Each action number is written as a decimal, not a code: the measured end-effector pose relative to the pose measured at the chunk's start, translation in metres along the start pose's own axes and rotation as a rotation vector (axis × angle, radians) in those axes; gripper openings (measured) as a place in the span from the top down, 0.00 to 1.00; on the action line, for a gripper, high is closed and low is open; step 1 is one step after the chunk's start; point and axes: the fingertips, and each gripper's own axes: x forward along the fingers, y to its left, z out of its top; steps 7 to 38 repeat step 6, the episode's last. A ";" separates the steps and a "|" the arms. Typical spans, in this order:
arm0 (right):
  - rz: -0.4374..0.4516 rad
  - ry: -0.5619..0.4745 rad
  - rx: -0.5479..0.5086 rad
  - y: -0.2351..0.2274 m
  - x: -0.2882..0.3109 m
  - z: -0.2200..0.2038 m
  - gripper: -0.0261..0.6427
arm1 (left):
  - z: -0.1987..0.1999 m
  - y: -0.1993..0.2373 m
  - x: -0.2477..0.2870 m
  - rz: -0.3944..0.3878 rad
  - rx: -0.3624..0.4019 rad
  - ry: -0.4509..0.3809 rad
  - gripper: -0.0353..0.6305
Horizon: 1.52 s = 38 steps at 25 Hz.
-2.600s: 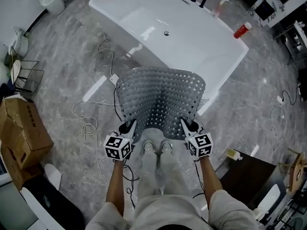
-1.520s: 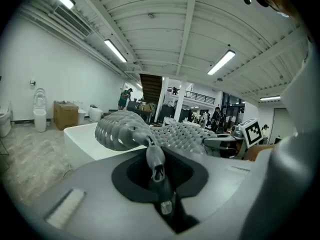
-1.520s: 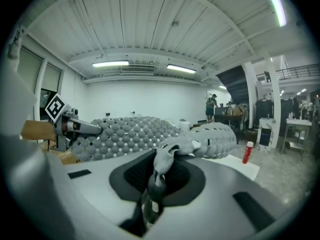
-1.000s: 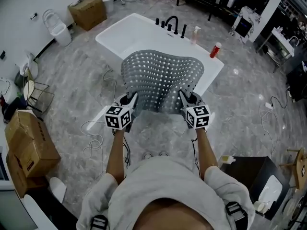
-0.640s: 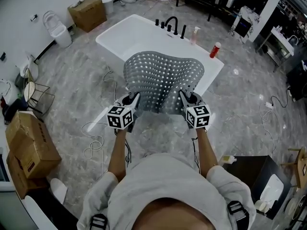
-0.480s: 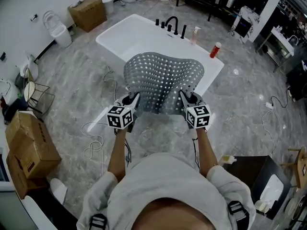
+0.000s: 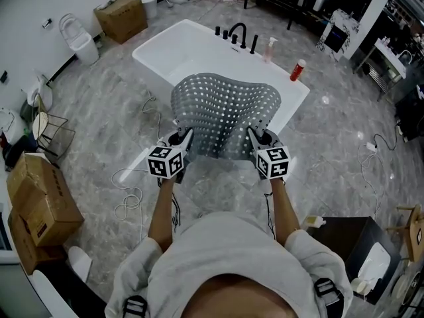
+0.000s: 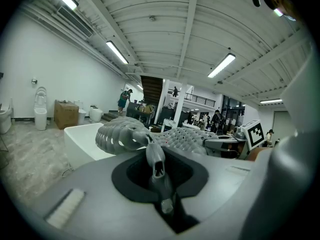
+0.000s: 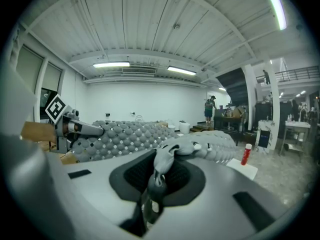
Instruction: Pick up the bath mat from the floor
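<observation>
A grey marbled floor [image 7: 99, 118] is seen below, and a white bathtub [image 7: 192, 48] is set on it ahead of the person. Cardboard boxes [image 7: 40, 201] are stacked at the left edge of the head view. The bath mat [image 7: 222, 108], grey and full of holes, is held clear of the floor in front of the person. It is stretched between the two tools and arched upward, with its far edge seen over the bathtub's near side. Its near left corner is pinched by the left tool [image 7: 181, 138], whose jaws are pressed together on a bunched fold of the mat. Its near right corner is clamped in the same way by the right tool [image 7: 256, 135]. The mat is thus spread ahead of and between both tools. A red bottle [image 7: 297, 69] is stood on the bathtub's rim.
</observation>
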 end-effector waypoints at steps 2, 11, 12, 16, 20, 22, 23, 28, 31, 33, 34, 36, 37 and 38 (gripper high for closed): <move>0.000 0.003 -0.001 0.000 0.000 -0.002 0.89 | -0.001 0.000 0.000 0.000 0.001 0.002 0.88; -0.002 0.003 -0.004 0.000 0.000 -0.001 0.89 | 0.000 0.001 0.000 0.000 0.002 0.001 0.88; -0.002 0.003 -0.004 0.000 0.000 -0.001 0.89 | 0.000 0.001 0.000 0.000 0.002 0.001 0.88; -0.002 0.003 -0.004 0.000 0.000 -0.001 0.89 | 0.000 0.001 0.000 0.000 0.002 0.001 0.88; -0.002 0.003 -0.004 0.000 0.000 -0.001 0.89 | 0.000 0.001 0.000 0.000 0.002 0.001 0.88; -0.002 0.003 -0.004 0.000 0.000 -0.001 0.89 | 0.000 0.001 0.000 0.000 0.002 0.001 0.88; -0.002 0.003 -0.004 0.000 0.000 -0.001 0.89 | 0.000 0.001 0.000 0.000 0.002 0.001 0.88; -0.002 0.003 -0.004 0.000 0.000 -0.001 0.89 | 0.000 0.001 0.000 0.000 0.002 0.001 0.88; -0.002 0.003 -0.004 0.000 0.000 -0.001 0.89 | 0.000 0.001 0.000 0.000 0.002 0.001 0.88; -0.002 0.003 -0.004 0.000 0.000 -0.001 0.89 | 0.000 0.001 0.000 0.000 0.002 0.001 0.88; -0.002 0.003 -0.004 0.000 0.000 -0.001 0.89 | 0.000 0.001 0.000 0.000 0.002 0.001 0.88; -0.002 0.003 -0.004 0.000 0.000 -0.001 0.89 | 0.000 0.001 0.000 0.000 0.002 0.001 0.88; -0.002 0.003 -0.004 0.000 0.000 -0.001 0.89 | 0.000 0.001 0.000 0.000 0.002 0.001 0.88; -0.002 0.003 -0.004 0.000 0.000 -0.001 0.89 | 0.000 0.001 0.000 0.000 0.002 0.001 0.88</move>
